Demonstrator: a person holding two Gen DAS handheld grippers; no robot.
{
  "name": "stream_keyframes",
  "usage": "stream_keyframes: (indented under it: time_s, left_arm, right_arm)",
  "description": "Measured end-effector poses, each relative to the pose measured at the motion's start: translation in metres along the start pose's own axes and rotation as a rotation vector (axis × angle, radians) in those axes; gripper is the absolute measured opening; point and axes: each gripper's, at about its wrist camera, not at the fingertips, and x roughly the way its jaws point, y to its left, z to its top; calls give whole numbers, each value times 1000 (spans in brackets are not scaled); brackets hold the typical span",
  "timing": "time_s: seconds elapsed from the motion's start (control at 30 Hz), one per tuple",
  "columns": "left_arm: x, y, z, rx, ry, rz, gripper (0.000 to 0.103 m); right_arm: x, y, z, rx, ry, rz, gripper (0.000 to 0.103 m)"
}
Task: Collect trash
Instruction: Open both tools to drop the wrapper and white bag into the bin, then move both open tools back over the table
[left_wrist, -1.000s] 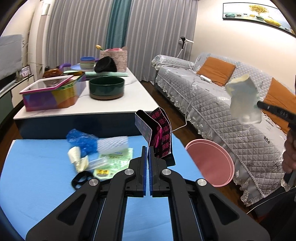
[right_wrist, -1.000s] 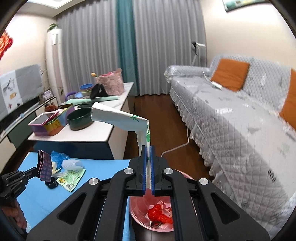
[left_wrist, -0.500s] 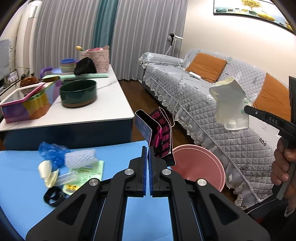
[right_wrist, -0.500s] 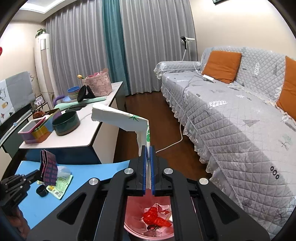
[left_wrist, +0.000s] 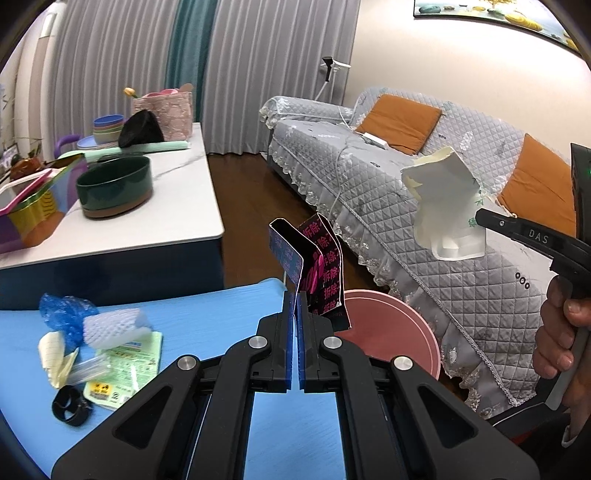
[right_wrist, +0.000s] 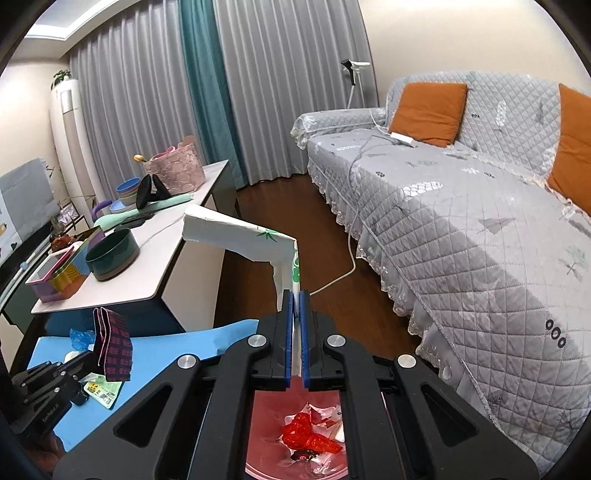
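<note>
Left tool (left_wrist: 295, 295): its blue-padded jaws are pinching the lower edge of a flattened dark-blue and black carton with magenta printed characters (left_wrist: 314, 266), which is standing upright above the near right corner of the blue-topped desk (left_wrist: 221, 314). In the right wrist view the same carton (right_wrist: 114, 347) is showing at lower left, over the desk (right_wrist: 184, 343).

Right tool (right_wrist: 294, 295): its jaws are clamping nearly together on the thin edge of a bent white paper carton with green leaf print (right_wrist: 240, 238), whose open end is pointing away to the left. In the left wrist view this carton (left_wrist: 447, 210) is hanging in the air in front of the grey quilted sofa (left_wrist: 424, 221), held by the black right tool, with the person's hand (left_wrist: 561, 332) wrapping around its handle.

A round pink plastic basin (left_wrist: 391, 332) is sitting on the floor just beside the desk's right corner. The right wrist view is looking down into the basin (right_wrist: 258, 435), where crumpled red wrapping (right_wrist: 306, 439) and pale scraps are lying. The white carton is being held above it.

Remaining trash on the desk: crumpled blue plastic film (left_wrist: 62, 314), a white foam mesh sleeve (left_wrist: 110, 328), a green printed sachet (left_wrist: 129, 362), a cream paper scrap (left_wrist: 51, 354) and a black ring-shaped object (left_wrist: 70, 406), all clustering near the left edge.
</note>
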Motion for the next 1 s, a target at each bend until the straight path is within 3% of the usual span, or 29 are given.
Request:
stream_keyframes:
  time_s: [0.3, 0.7, 0.77, 0.87, 1.0]
  left_arm:
    - [25, -24, -3, 13, 32, -44, 2]
    - [61, -58, -7, 56, 81, -104, 2]
    - [63, -61, -6, 59, 84, -108, 5]
    - [59, -60, -6, 54, 70, -105, 19]
    - [48, -55, -7, 48, 64, -95, 19]
  right_arm:
    - [8, -5, -3, 0, 31, -11, 4]
    - [27, -16, -23, -3, 160, -20, 6]
    - [28, -16, -24, -11, 165, -36, 17]
    - [27, -19, -24, 0, 152, -50, 37]
    - [25, -20, -23, 14, 137, -53, 37]
